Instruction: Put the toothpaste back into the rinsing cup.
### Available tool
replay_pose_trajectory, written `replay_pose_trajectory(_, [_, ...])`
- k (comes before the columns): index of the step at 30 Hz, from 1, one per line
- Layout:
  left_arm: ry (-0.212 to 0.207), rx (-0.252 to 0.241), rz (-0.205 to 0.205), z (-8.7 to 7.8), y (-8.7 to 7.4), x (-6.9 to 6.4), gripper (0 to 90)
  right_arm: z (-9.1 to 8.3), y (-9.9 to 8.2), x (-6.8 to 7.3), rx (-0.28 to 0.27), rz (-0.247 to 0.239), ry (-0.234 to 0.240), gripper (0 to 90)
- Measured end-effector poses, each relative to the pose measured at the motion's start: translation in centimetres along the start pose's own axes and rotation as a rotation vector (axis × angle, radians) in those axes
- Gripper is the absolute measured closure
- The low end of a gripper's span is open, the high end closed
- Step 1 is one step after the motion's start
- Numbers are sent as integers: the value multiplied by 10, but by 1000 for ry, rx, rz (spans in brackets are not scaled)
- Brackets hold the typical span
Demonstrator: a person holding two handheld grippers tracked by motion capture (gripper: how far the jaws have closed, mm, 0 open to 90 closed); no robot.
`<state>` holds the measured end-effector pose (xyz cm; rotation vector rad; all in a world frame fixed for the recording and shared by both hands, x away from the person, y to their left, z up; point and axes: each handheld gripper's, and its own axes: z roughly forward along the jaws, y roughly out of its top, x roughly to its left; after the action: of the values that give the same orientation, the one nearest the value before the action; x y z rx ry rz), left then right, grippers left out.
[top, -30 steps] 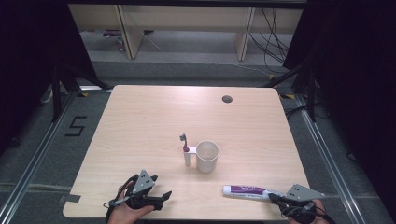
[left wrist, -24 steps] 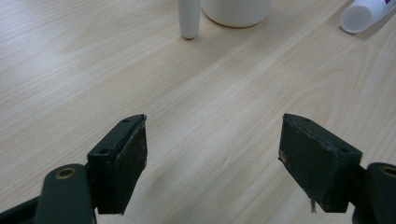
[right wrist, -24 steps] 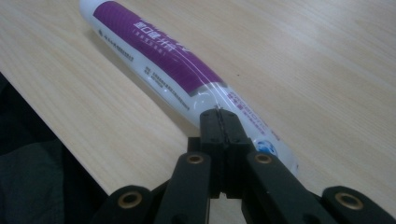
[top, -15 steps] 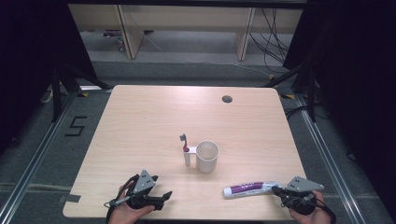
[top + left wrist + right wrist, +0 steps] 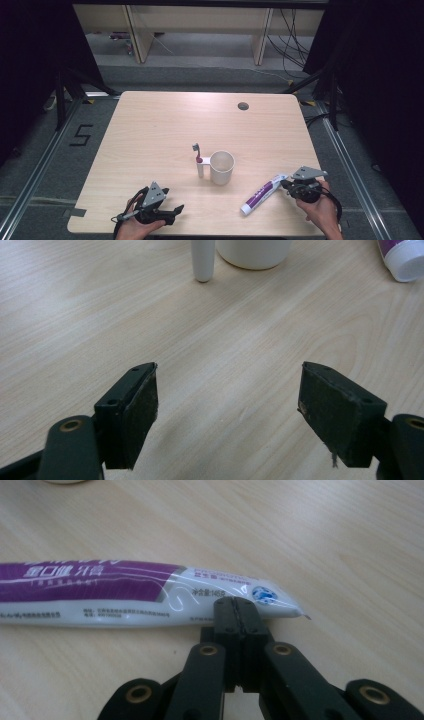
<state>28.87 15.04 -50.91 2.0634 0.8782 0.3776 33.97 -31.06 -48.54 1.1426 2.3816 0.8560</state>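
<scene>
Toothpaste tube [image 5: 262, 193] swung, tail under jaws

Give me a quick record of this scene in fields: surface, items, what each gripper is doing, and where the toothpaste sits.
surface: light wooden table
items: white cup with a toothbrush upright in a holder at its side; toothpaste tube
left gripper: jaws open, nothing between them, near the table's front edge
right gripper: jaws shut together, tips at the tube's flat crimped end
toothpaste: lies flat on the table, right of the cup, cap end pointing towards the front edge
</scene>
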Motion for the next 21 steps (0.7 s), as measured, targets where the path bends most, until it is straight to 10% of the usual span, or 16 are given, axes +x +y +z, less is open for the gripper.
replay_pose_trajectory(21, [-8,8,10,-1,1,-1,238,47,52,9,28,18,21,862])
